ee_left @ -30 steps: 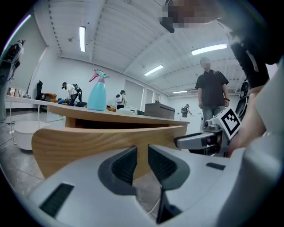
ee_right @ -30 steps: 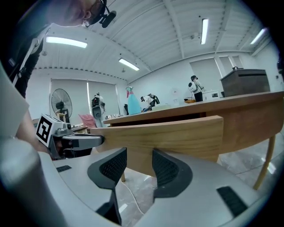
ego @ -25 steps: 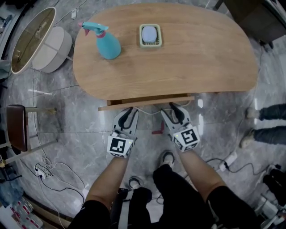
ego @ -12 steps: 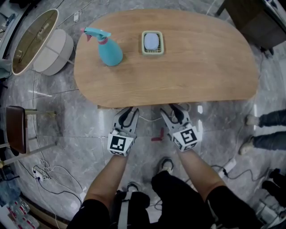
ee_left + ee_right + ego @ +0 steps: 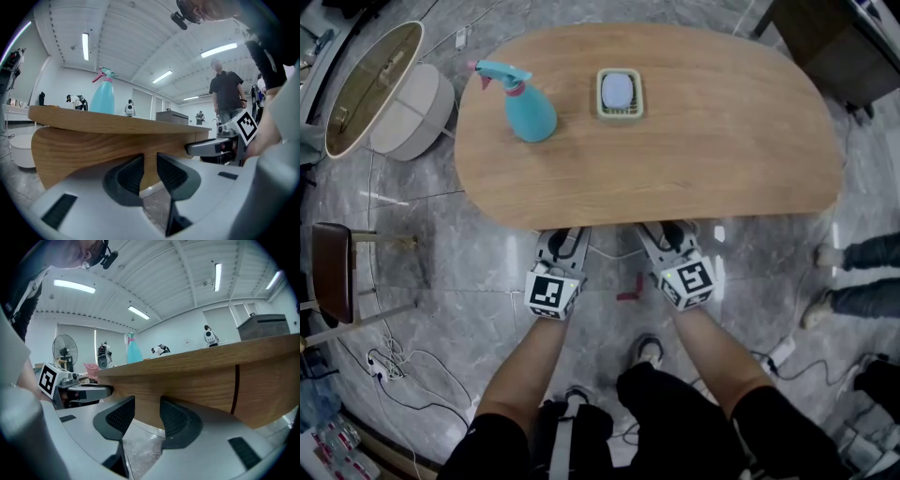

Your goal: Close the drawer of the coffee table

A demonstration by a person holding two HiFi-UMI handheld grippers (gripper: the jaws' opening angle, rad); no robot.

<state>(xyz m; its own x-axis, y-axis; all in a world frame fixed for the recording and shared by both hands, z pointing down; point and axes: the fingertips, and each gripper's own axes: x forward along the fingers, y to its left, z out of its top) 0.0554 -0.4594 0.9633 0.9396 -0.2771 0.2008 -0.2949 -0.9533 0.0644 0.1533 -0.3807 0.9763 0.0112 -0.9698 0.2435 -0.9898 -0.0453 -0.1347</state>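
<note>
Oval wooden coffee table (image 5: 741,141) on a grey marbled floor (image 5: 459,281), seen from above, with the person standing at its near long edge. The drawer (image 5: 89,152) sits pushed in beneath the top: in the head view no part of it projects past the near edge, and in both gripper views its wooden front shows just under the overhanging tabletop. A dark vertical seam (image 5: 236,389) crosses the woodwork to the right of the right gripper's jaws. The left gripper (image 5: 563,240) and the right gripper (image 5: 670,236) lie side by side at the middle of the near edge, pointing at the drawer front, their fingertips hidden under the tabletop's rim from above. The left gripper's jaws stand released with only a narrow gap and nothing between them. The right gripper's jaws stand wider apart, likewise empty. In each gripper view the jaw tips lie up against the wooden front, though actual contact cannot be confirmed. On the tabletop, a teal spray bottle (image 5: 528,105) stands near the far-left end. A pale green soap dish (image 5: 620,93) holding a rounded whitish bar lies near the far edge, to the right of the bottle and apart from it.
</note>
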